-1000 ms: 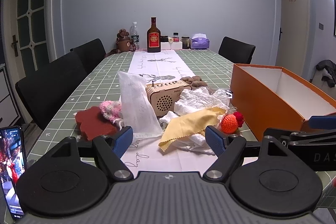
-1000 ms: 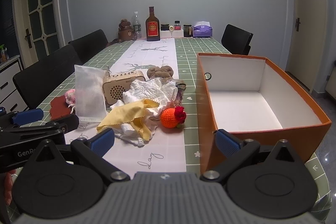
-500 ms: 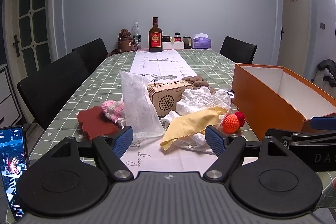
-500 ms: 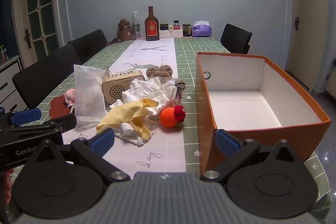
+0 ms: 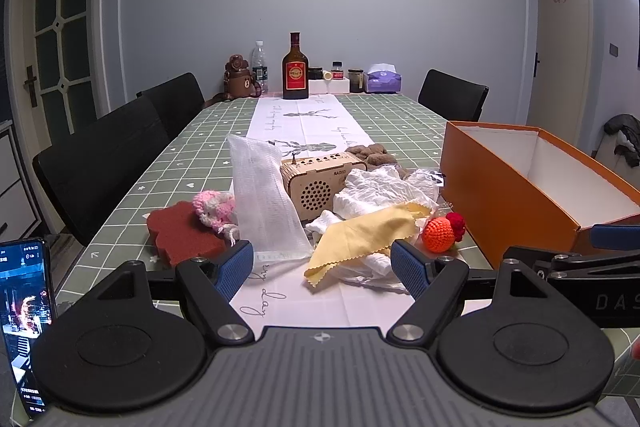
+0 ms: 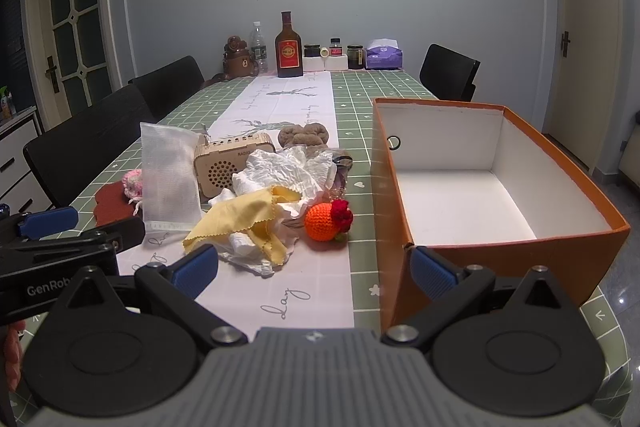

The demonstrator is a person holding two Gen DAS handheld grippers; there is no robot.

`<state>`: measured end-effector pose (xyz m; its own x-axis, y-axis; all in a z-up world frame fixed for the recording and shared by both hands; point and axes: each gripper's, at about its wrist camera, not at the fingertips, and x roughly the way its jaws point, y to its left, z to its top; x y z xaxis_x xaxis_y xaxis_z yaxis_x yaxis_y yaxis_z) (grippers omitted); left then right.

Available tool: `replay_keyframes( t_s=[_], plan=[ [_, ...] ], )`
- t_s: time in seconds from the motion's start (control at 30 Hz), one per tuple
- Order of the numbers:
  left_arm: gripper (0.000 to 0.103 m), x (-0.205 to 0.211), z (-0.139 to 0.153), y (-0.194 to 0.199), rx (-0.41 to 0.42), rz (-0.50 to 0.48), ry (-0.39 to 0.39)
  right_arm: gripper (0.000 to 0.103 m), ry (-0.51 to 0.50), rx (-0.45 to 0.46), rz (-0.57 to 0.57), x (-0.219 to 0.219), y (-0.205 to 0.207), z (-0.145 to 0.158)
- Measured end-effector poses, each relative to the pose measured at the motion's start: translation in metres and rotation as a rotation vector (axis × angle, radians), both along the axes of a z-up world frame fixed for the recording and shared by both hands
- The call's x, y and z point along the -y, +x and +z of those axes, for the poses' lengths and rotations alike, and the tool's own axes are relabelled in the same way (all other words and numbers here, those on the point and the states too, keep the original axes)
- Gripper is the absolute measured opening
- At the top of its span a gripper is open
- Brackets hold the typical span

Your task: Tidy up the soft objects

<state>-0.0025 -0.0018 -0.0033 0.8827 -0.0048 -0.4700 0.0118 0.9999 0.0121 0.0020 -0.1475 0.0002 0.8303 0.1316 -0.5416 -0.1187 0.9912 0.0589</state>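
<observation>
Both grippers, left (image 5: 322, 269) and right (image 6: 314, 269), hover with jaws spread wide, holding nothing. The soft things lie heaped on the table (image 5: 132, 183): a yellow cloth (image 5: 360, 239) over white paper (image 5: 380, 187), an orange ball (image 5: 440, 235) just beside the empty box (image 6: 504, 267), and a red sponge (image 5: 180, 235) under a pink knit (image 5: 214, 207).

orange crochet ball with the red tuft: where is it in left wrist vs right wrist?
Left wrist: orange crochet ball sits right of centre, beside the orange box's near corner, past the right fingertip.
Right wrist: orange crochet ball sits at centre, left of the orange box, beyond the open fingers.
Shared landmark: the yellow cloth lies just left of the ball in both views.
</observation>
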Motion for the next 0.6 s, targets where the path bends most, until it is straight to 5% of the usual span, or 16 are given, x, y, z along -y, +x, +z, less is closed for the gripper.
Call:
replay_keyframes(
  t_s=[0.6],
  plan=[
    [0.088, -0.0042, -0.0016, 0.0027, -0.016, -0.038, -0.028, 0.1, -0.017, 0.008, 0.012, -0.0042, 0.0004, -0.0018]
  ],
)
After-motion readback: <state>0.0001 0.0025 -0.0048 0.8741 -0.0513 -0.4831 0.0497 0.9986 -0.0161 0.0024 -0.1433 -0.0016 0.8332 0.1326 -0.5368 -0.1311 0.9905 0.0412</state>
